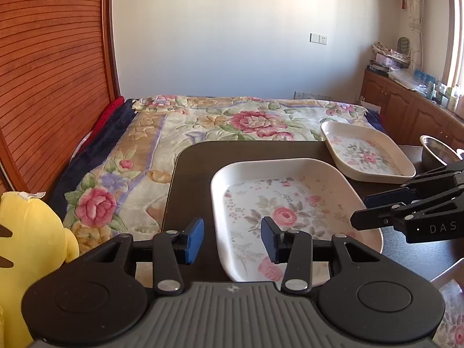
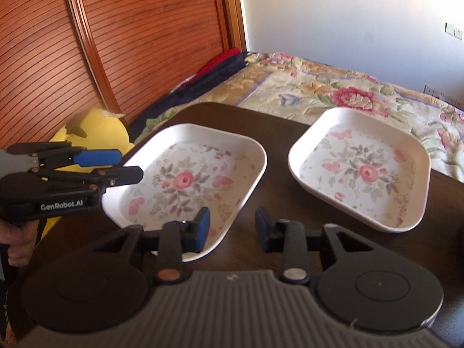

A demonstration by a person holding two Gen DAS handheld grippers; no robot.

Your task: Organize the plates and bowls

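Note:
A white square plate with a rose print (image 1: 290, 208) (image 2: 185, 179) lies on the dark table (image 1: 197, 174) (image 2: 275, 203). My left gripper (image 1: 232, 240) (image 2: 127, 165) straddles its left rim, and the blue pads stand apart from the rim on both sides. On the opposite side my right gripper (image 2: 232, 229) (image 1: 365, 210) straddles the right rim, likewise without pressing on it. A second, matching plate (image 1: 368, 156) (image 2: 362, 171) sits farther back on the right. Behind it, at the right edge of the left wrist view, part of a metal bowl (image 1: 435, 150) shows.
A bed with a floral blanket (image 1: 232, 121) (image 2: 333, 92) borders the table's far and left sides. A yellow plush toy (image 1: 29, 232) (image 2: 98, 127) rests by the wooden headboard (image 1: 52, 72). Low wooden cabinets (image 1: 406, 110) line the right wall. A person's hand (image 2: 17, 243) holds the left gripper.

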